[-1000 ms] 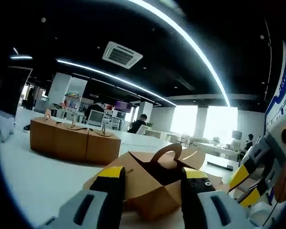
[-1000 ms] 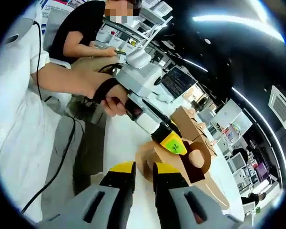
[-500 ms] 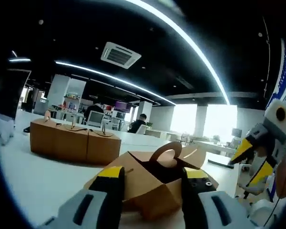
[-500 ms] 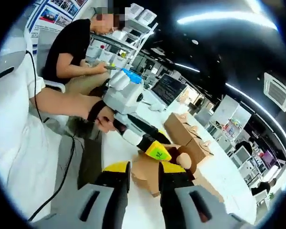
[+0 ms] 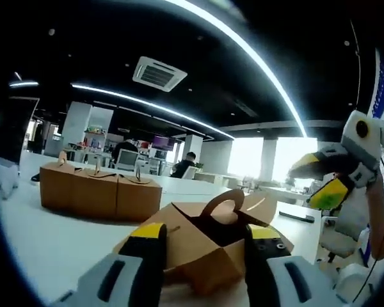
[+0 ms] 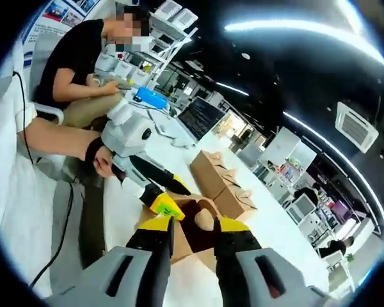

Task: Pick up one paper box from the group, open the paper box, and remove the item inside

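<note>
Cardboard, brown and folded into an opened paper box with a looped handle [image 5: 208, 240], sits on the white counter [image 5: 51, 240] between the yellow-tipped jaws of the left gripper [image 5: 205, 240], which straddle it, parted, not pressing it. A group of closed brown paper boxes [image 5: 99, 188] stands further back on the counter. The right gripper [image 6: 193, 231] hovers above the open box, its jaws spread apart and empty.
</note>
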### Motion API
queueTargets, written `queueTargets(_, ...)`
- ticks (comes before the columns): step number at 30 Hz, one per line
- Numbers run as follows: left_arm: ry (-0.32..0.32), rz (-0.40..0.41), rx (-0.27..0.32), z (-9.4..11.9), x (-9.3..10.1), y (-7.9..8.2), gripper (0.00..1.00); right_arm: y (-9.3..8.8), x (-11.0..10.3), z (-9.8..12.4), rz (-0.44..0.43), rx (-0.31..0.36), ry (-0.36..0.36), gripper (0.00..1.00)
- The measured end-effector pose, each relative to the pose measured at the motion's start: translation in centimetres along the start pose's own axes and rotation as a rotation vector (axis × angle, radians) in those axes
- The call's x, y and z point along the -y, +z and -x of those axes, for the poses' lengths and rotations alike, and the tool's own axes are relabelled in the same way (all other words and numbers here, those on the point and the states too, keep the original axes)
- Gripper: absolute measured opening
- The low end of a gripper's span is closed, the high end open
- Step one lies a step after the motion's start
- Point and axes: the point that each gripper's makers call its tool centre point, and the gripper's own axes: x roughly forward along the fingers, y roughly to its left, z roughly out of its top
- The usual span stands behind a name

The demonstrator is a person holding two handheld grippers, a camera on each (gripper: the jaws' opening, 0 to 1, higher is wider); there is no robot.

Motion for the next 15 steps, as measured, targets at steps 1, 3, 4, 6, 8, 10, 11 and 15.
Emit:
queueTargets(1, -0.003, -0.003, -0.003, 0.0, 0.0, 0.0, 0.51, 0.0, 0.3, 0.0, -0.041, 0.022, -0.006, 0.26)
queueTargets(3, -0.006, -0.007, -0.009, 0.1, 0.1, 0.0, 0.51, 0.1, 0.8, 0.1, -0.134, 0.075, -0.018, 0.26)
queueTargets(4, -0.007, -0.009, -0.011, 0.1, 0.1, 0.0, 0.51, 0.0, 1.1, 0.2, -0.191, 0.110, -0.023, 0.27)
queueTargets(6, -0.008, -0.015, -0.016, 0.1, 0.1, 0.0, 0.51, -0.3, 1.5, 0.3, -0.242, 0.133, -0.030, 0.28)
queueTargets(8, -0.008, -0.019, -0.020, 0.1, 0.1, 0.0, 0.51, -1.1, 2.3, 0.4, -0.284, 0.147, -0.055, 0.29)
queueTargets(10, -0.007, -0.030, -0.022, 0.1, 0.1, 0.0, 0.51, -1.7, 2.6, 0.5, -0.285, 0.147, -0.070, 0.30)
queueTargets(11, -0.006, -0.033, -0.023, 0.1, 0.1, 0.0, 0.51, -1.9, 2.6, 0.5, -0.291, 0.149, -0.076, 0.30)
queueTargets(15, -0.002, -0.045, -0.023, 0.0, 0.1, 0.1, 0.51, -2.7, 2.4, 0.9, -0.306, 0.160, -0.088, 0.30)
